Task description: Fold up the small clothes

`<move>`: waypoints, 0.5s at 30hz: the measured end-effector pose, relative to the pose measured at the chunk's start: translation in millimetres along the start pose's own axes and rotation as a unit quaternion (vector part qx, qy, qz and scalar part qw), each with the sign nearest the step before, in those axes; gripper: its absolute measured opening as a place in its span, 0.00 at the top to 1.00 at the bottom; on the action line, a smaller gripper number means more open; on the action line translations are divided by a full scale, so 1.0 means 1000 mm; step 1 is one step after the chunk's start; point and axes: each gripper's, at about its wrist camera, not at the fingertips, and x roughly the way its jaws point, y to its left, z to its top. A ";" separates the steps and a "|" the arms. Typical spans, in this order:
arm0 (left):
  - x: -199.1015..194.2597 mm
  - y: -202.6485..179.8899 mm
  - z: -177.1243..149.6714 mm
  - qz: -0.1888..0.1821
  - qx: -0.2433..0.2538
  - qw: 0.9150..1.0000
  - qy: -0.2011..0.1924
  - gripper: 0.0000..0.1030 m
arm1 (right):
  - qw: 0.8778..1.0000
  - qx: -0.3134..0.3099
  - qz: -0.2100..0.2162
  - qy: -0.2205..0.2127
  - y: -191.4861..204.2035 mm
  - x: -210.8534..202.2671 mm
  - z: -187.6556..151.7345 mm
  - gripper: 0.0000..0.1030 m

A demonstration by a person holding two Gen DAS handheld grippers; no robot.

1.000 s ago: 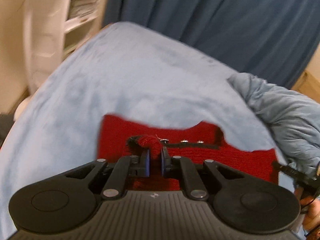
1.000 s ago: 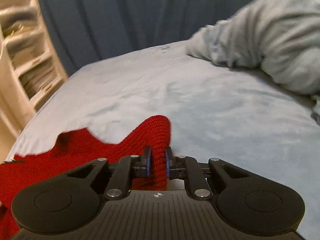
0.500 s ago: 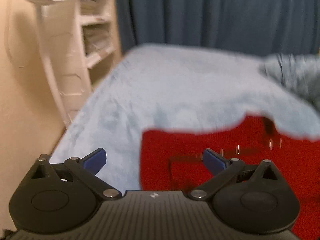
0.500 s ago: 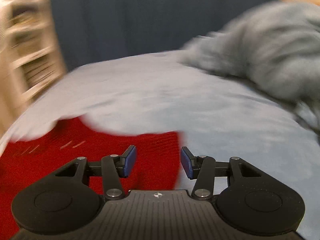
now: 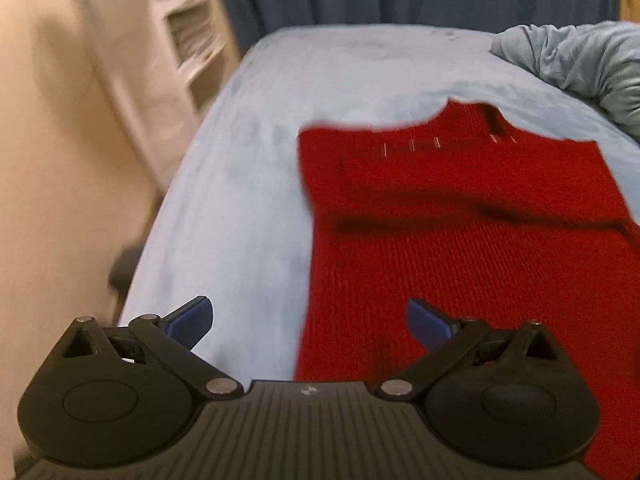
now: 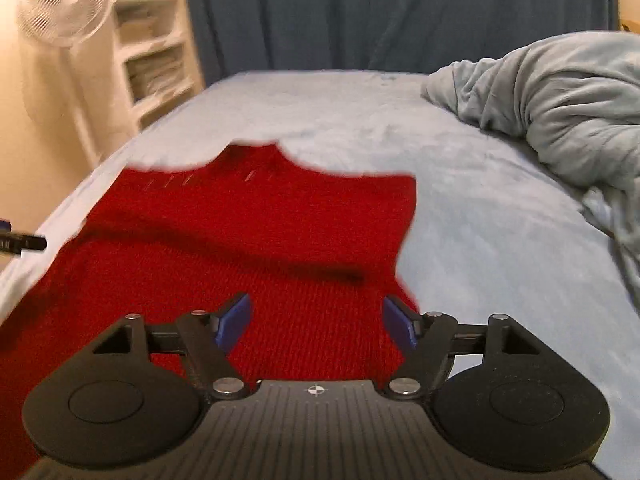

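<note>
Red knit garment [image 5: 460, 248] lies spread on the blue bed cover [image 5: 248, 208], close to its near edge, with what looks like a fold crease across it, though blur hides detail. My left gripper [image 5: 308, 318] and right gripper [image 6: 316, 322] both gape wide, holding nothing, above its near part.

A light blue bed cover [image 6: 460, 208] fills the middle. A crumpled grey-blue blanket [image 6: 560, 108] sits at the right. Dark blue curtains [image 6: 380, 12] hang along the top. A white fan [image 6: 66, 4] and white shelves [image 6: 156, 52] stand at the upper left.
</note>
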 end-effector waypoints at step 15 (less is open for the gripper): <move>-0.166 -0.040 -0.109 -0.024 -0.031 0.996 0.074 0.00 | 0.999 -0.027 0.000 -0.017 0.097 -0.176 -0.062 0.27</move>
